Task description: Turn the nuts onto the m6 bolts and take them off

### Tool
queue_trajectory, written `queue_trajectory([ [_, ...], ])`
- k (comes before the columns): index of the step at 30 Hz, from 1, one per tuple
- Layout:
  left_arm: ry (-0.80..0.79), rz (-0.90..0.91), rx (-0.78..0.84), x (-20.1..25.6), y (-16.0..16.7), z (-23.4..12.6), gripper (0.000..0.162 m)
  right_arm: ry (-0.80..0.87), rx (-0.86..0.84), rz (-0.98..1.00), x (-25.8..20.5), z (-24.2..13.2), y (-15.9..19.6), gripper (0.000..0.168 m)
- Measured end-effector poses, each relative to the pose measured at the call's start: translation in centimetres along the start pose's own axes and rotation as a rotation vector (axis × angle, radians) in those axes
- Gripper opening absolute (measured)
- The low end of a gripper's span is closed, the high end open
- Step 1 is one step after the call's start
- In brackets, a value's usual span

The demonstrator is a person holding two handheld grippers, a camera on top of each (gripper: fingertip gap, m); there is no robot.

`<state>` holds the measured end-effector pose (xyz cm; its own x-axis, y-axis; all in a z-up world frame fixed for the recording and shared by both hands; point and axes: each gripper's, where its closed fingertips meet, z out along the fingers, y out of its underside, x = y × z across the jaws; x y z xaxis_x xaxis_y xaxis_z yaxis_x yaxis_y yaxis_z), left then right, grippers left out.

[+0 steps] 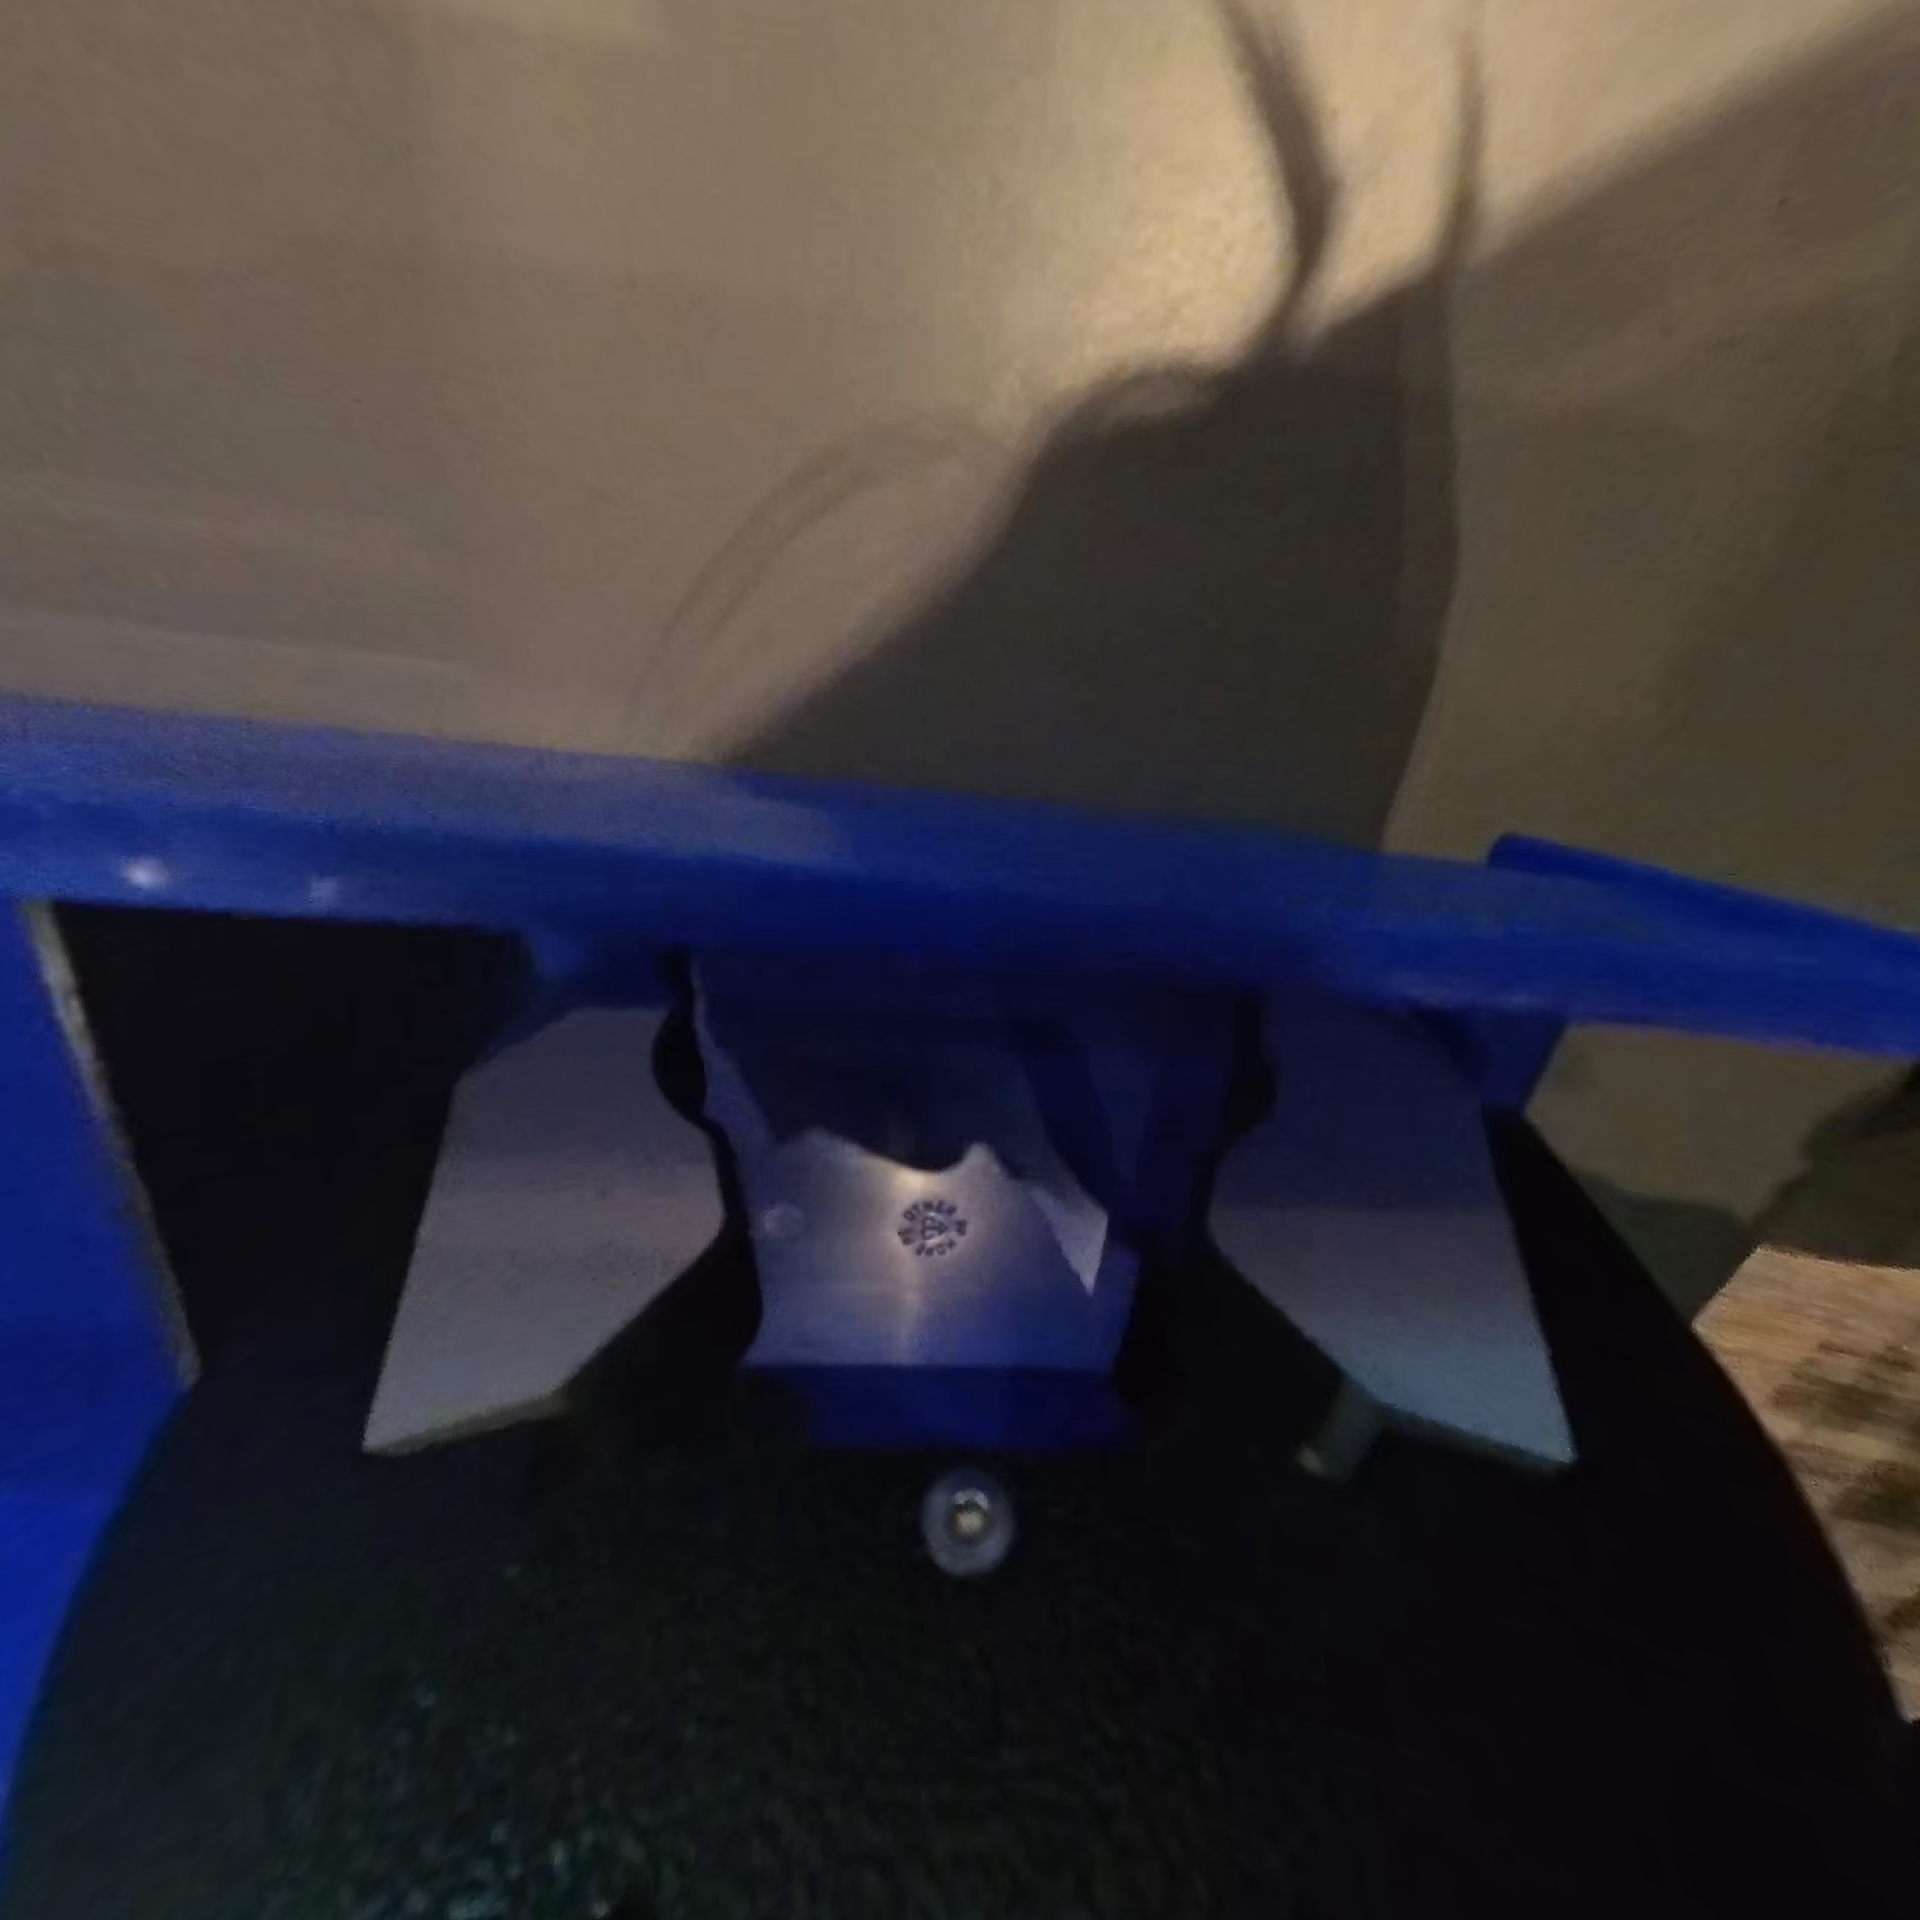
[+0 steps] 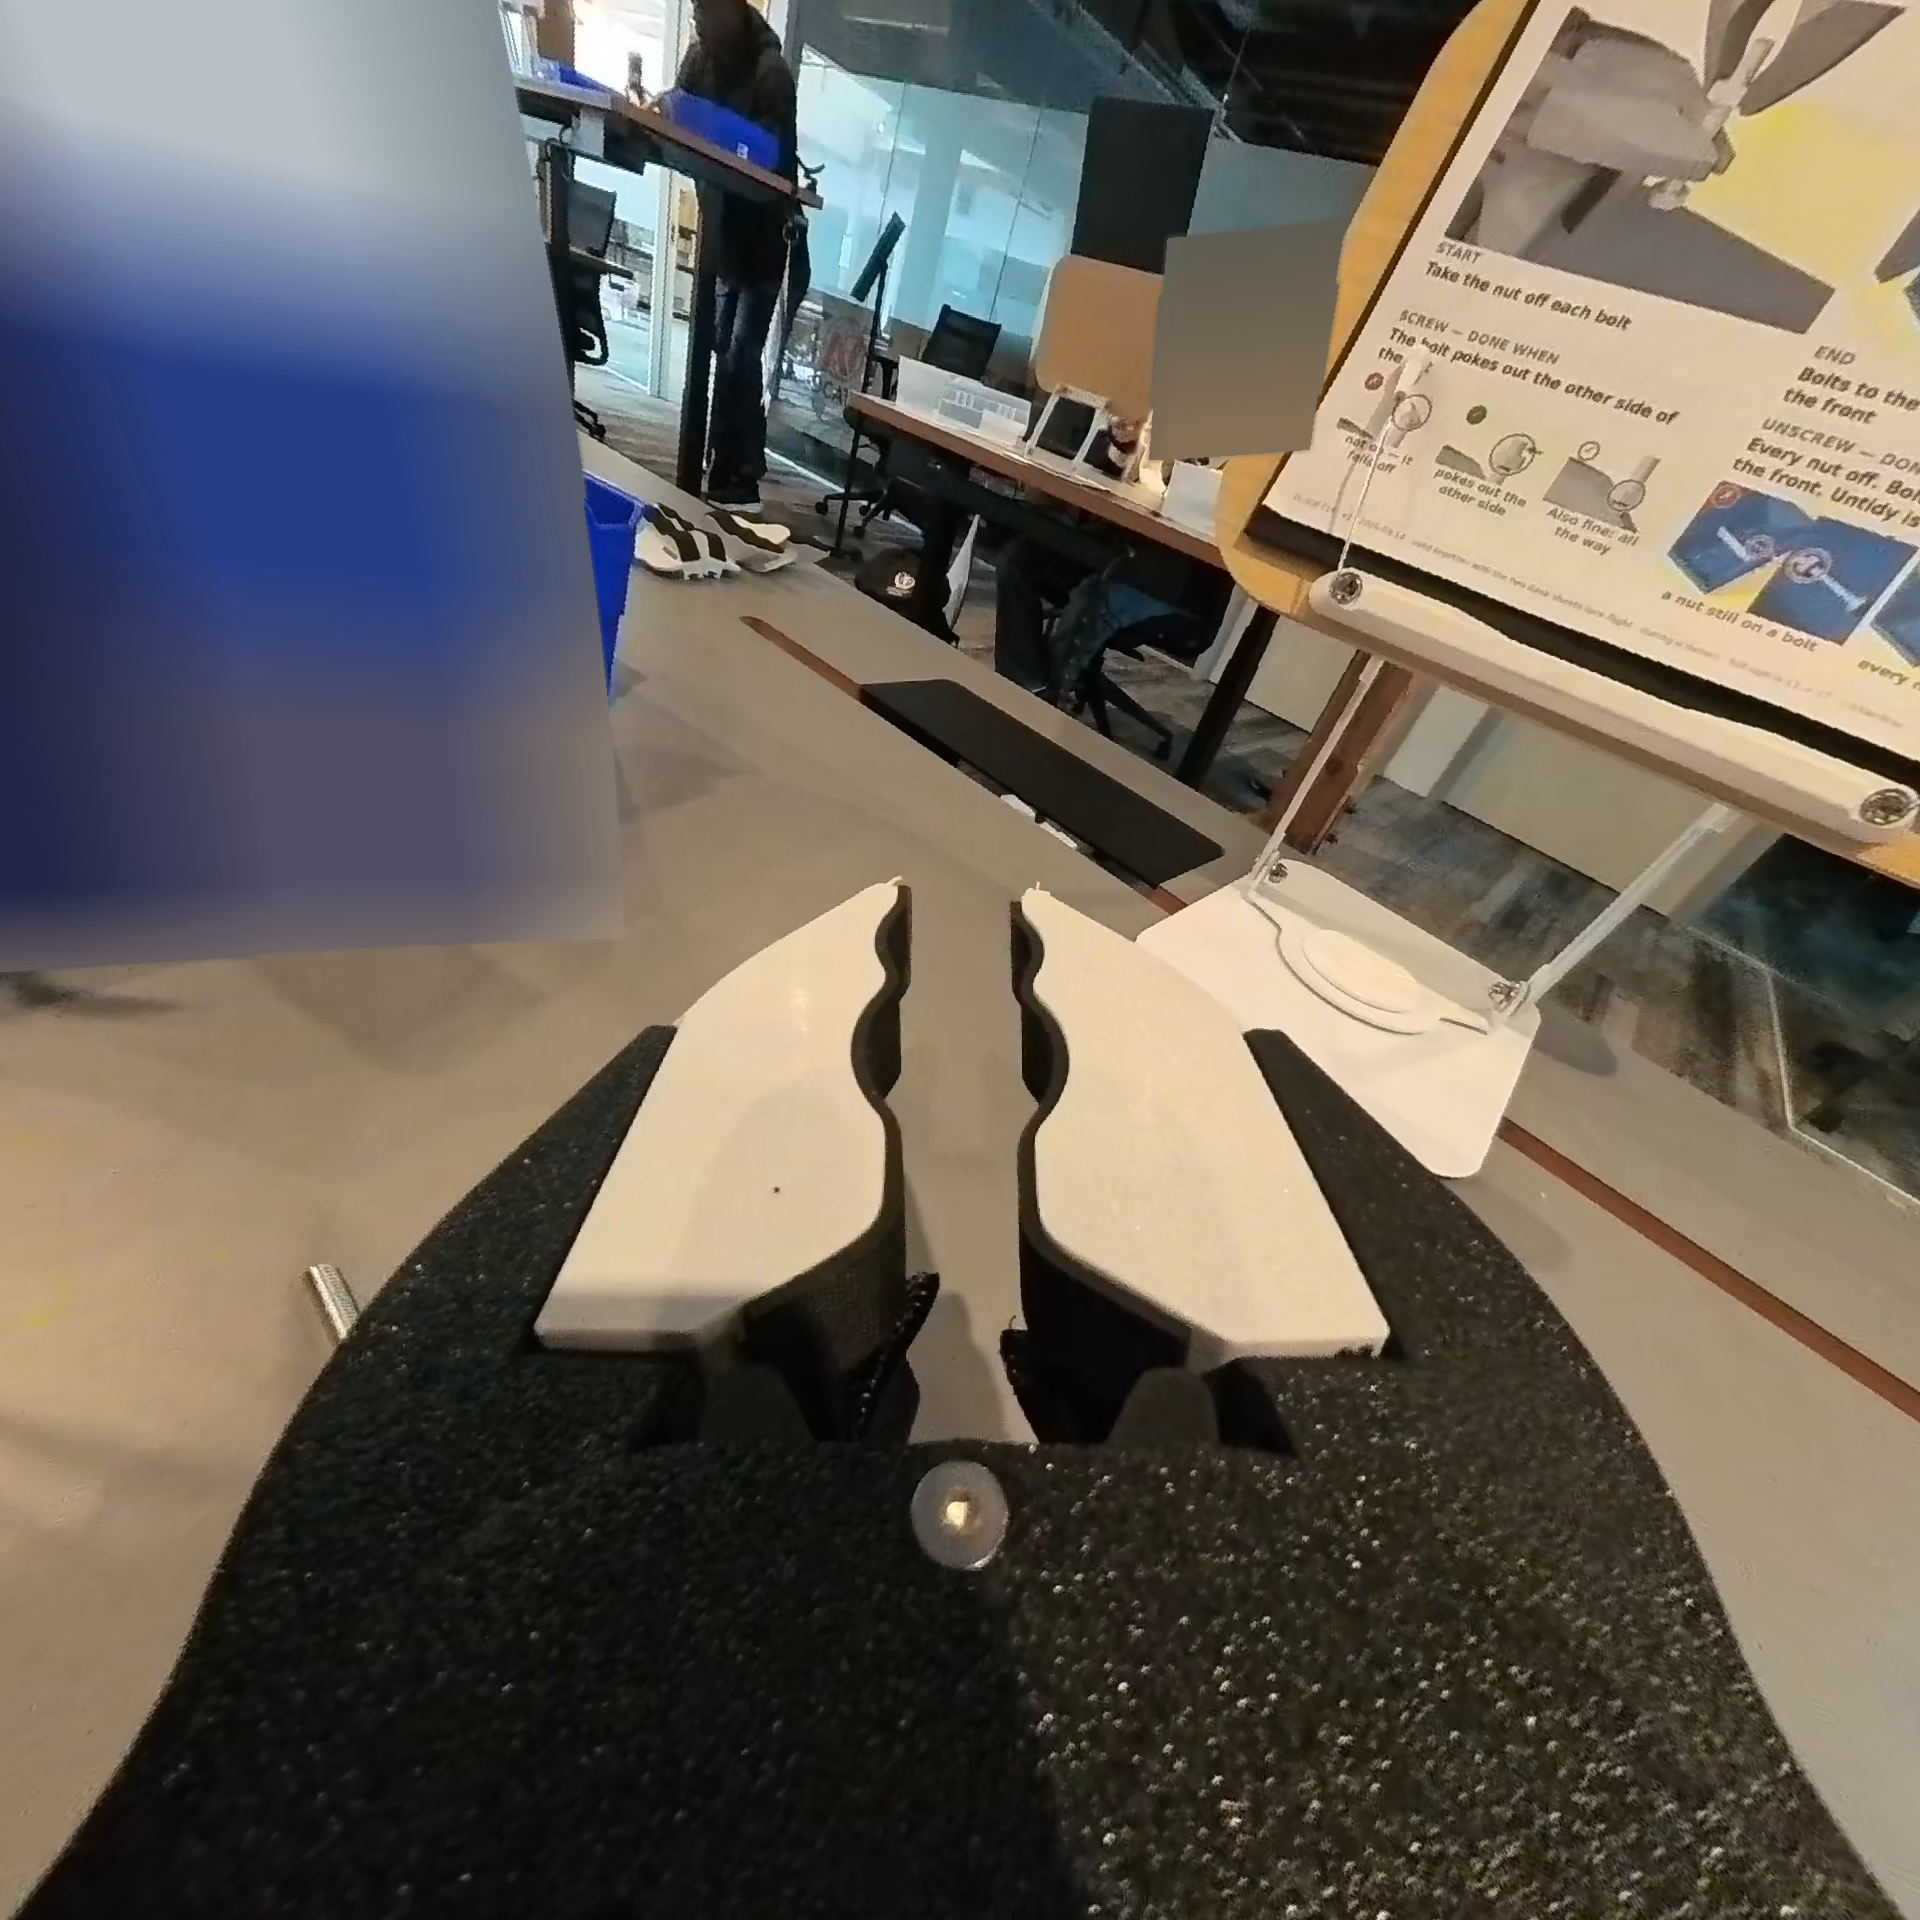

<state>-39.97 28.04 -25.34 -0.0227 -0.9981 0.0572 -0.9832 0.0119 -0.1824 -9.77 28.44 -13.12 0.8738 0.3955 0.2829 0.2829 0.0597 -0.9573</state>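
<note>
Left gripper (image 1: pixel 961 1060) fingers inside blue bin (image 1: pixel 935 862); right gripper (image 2: pixel 961 925) parted, level.

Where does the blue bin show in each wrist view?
Left wrist view: blue bin fills the middle, rim crossing the frame edge to edge.
Right wrist view: only a blue bin corner, left of centre beside the blurred patch; same bin unconfirmed.
Shared landmark: the pale tabletop, probably.

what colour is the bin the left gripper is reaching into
Blue: the bin fills the left wrist view, its rim crossing just ahead of the fingers.
</note>
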Motion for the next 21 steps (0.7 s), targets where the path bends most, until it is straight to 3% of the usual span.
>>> queue_trajectory([
  [1, -0.008, -0.011, -0.005, -0.1, 0.0, 0.1, 0.103, 0.000, 0.001, -0.001, 0.0, 0.0, 0.0, 0.018],
  [14, -0.110, -0.129, -0.043, -0.9, 0.3, 0.0, 0.113, -0.004, -0.007, -0.014, -0.1, 0.0, 0.2, 0.017],
  [21, -0.164, -0.202, -0.047, -2.2, 2.1, -0.8, 0.101, -0.009, -0.014, -0.021, -0.3, 0.0, 0.4, 0.017],
])
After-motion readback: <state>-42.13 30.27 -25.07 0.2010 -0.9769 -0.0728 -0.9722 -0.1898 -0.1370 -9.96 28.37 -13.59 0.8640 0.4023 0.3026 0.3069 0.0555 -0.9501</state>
